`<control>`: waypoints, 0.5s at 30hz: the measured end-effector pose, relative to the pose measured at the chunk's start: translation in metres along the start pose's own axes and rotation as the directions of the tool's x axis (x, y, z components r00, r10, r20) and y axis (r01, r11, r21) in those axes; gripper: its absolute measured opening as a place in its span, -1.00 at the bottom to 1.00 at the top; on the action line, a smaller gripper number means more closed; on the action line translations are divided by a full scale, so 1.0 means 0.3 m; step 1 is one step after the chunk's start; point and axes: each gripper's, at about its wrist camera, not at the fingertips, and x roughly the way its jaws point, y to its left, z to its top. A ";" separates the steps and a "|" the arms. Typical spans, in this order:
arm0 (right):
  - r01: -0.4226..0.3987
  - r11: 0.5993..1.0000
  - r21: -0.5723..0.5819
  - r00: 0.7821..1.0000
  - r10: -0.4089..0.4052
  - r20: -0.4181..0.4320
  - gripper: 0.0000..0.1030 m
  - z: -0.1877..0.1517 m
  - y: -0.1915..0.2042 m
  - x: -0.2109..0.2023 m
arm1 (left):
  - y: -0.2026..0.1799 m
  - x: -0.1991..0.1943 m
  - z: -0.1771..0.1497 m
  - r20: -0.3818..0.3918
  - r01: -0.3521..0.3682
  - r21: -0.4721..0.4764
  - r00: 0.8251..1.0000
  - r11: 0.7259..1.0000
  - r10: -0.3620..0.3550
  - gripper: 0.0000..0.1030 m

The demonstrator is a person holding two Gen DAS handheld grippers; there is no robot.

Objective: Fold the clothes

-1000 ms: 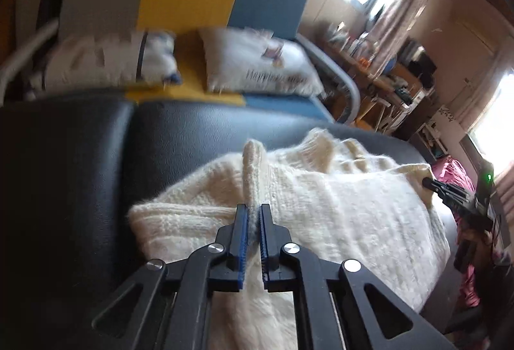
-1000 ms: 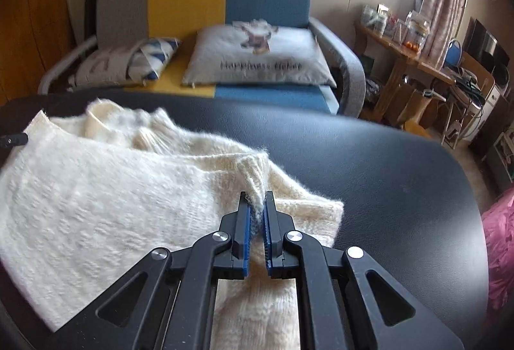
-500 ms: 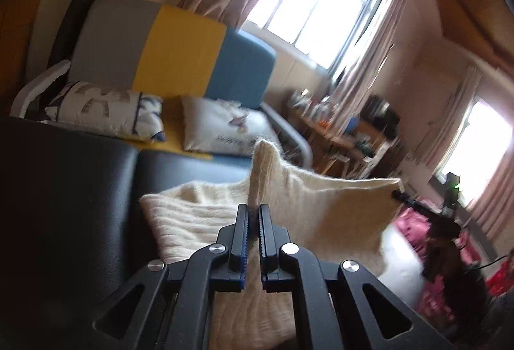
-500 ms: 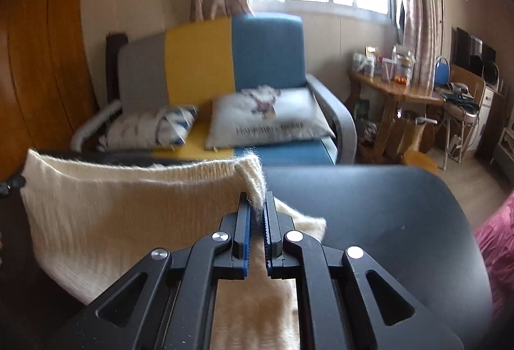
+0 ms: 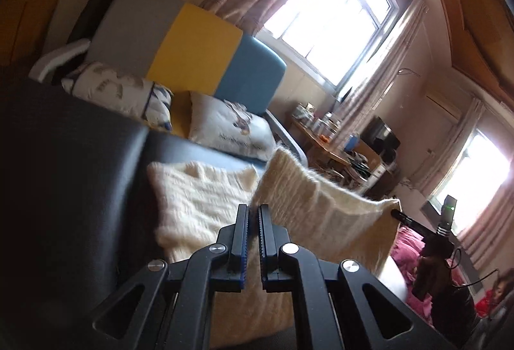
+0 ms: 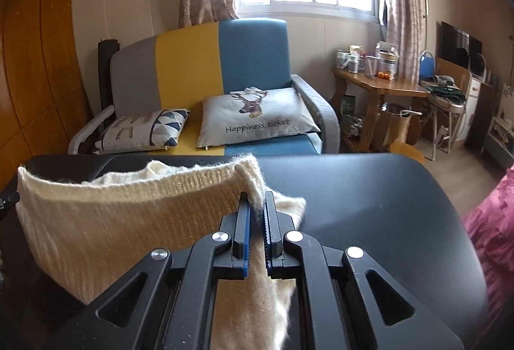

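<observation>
Mid-fold: one edge of the cream sweater (image 6: 106, 221) was held up off the black surface (image 6: 369, 199), pinched by left gripper (image 5: 253, 211) and right gripper (image 6: 256, 205), both clamped on knit. Rest lay flat. Next move judged: edge carried over evenly, laid down aligned.

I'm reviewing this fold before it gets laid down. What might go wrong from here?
1. The right tool pinches only a fuzzy corner of the cream knit sweater; it may slip out.
2. The lifted edge sags between the right tool and the left tool, so the fold may land crooked or bunched on the black padded surface.
</observation>
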 end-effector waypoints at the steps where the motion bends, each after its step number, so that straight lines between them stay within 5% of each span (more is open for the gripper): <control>1: -0.005 1.000 -0.001 1.000 0.005 0.000 -0.87 0.010 0.000 0.027 | 0.007 0.024 0.017 0.001 -0.013 0.006 1.000 1.000 0.013 -0.94; 7: 0.019 1.000 0.016 0.997 -0.017 -0.078 -0.87 0.037 -0.025 0.261 | 0.056 0.175 0.112 -0.005 -0.090 0.040 0.996 0.995 0.090 -1.00; 11: 0.026 0.999 0.035 0.989 -0.021 -0.148 -0.87 -0.005 -0.043 0.360 | 0.099 0.295 0.109 -0.110 -0.128 0.048 0.985 0.991 0.133 -0.92; 15: 0.017 1.000 -0.005 0.983 -0.017 -0.184 -0.87 -0.058 -0.030 0.353 | 0.113 0.378 0.097 -0.265 -0.036 0.076 0.963 0.996 0.055 -0.61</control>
